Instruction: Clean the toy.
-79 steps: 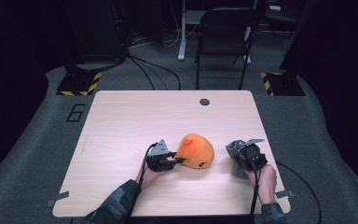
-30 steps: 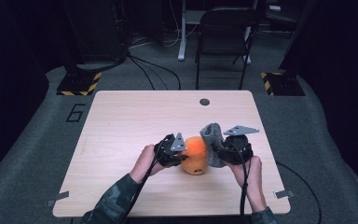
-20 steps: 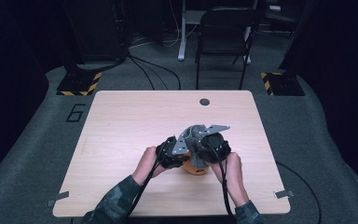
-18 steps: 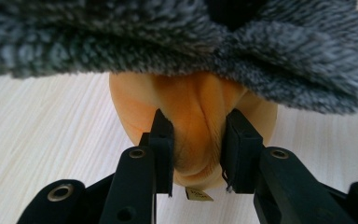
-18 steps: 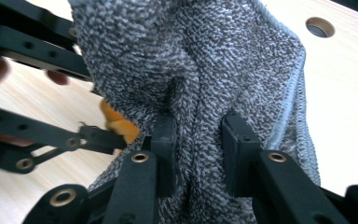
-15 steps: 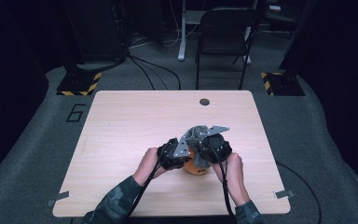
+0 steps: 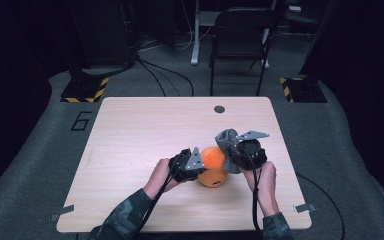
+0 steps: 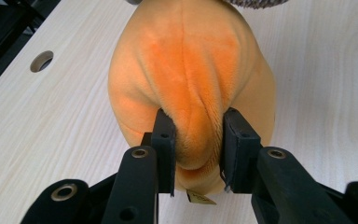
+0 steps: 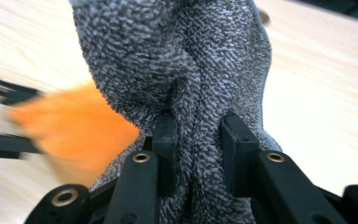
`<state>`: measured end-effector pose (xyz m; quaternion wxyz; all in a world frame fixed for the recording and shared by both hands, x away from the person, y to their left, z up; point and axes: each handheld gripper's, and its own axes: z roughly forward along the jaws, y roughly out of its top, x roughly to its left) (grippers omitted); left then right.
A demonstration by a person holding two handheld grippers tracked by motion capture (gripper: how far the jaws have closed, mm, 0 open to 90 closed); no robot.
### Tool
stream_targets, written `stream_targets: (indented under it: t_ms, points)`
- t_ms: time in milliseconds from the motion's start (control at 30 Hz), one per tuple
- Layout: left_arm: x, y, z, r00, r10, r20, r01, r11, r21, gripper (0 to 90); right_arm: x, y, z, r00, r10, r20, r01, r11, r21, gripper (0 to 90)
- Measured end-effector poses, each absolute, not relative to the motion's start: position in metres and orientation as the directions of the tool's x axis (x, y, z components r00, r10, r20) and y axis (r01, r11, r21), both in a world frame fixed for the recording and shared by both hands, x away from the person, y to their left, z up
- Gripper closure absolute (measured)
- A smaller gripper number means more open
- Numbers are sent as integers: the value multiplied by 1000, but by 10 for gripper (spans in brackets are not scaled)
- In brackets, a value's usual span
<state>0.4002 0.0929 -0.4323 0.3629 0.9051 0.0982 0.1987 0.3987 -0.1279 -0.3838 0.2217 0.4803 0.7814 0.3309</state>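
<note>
Left claw (image 8: 196,154): nearly closed, its two black pads pinching a fold of the orange plush (image 8: 191,79); in the high view it sits at the plush's left side, held by the person's left hand (image 7: 160,175).
Right claw (image 9: 198,154): nearly closed, pads clamped on a ridge of the grey cloth (image 9: 186,60); in the high view it is at the plush's right, with the right hand (image 7: 262,182) below it.
Plush: a soft orange and pale-yellow toy, on the worktop (image 7: 145,130) in its near half, a little right of centre, between the two claws; a small tag shows under it in the left gripper view.
Cloth: a grey, nubby knit piece, lifted off the worktop, touching the plush's upper right side in the high view; the plush shows as an orange blur behind it in the right gripper view.
Worktop: light wood, with a round hole (image 7: 219,109) near the far edge.
Surroundings: a chair (image 7: 240,35) stands beyond the worktop.
</note>
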Motion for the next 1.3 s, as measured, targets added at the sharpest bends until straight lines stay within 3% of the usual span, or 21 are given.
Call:
stream_targets:
  t_ms: [100, 233, 533, 700, 1300]
  points:
    - [398, 91, -432, 900, 317, 298, 25, -722, 691, 699, 390, -112, -374, -528, 849, 23, 555, 325, 766, 699]
    - [395, 89, -433, 897, 312, 313, 16, -731, 682, 703, 388, -80, -384, -592, 806, 1, 545, 400, 737, 698]
    - [397, 89, -437, 901, 314, 299, 21, -719, 694, 710, 398, -95, -396, -537, 841, -66, 563, 416, 714, 707]
    - [398, 90, -438, 902, 323, 287, 31, -712, 702, 709, 404, -112, -403, -438, 891, -119, 587, 384, 713, 706]
    - [414, 105, -440, 890, 421, 175, 162, -651, 742, 694, 408, -180, -407, -302, 952, -47, 642, 239, 728, 687]
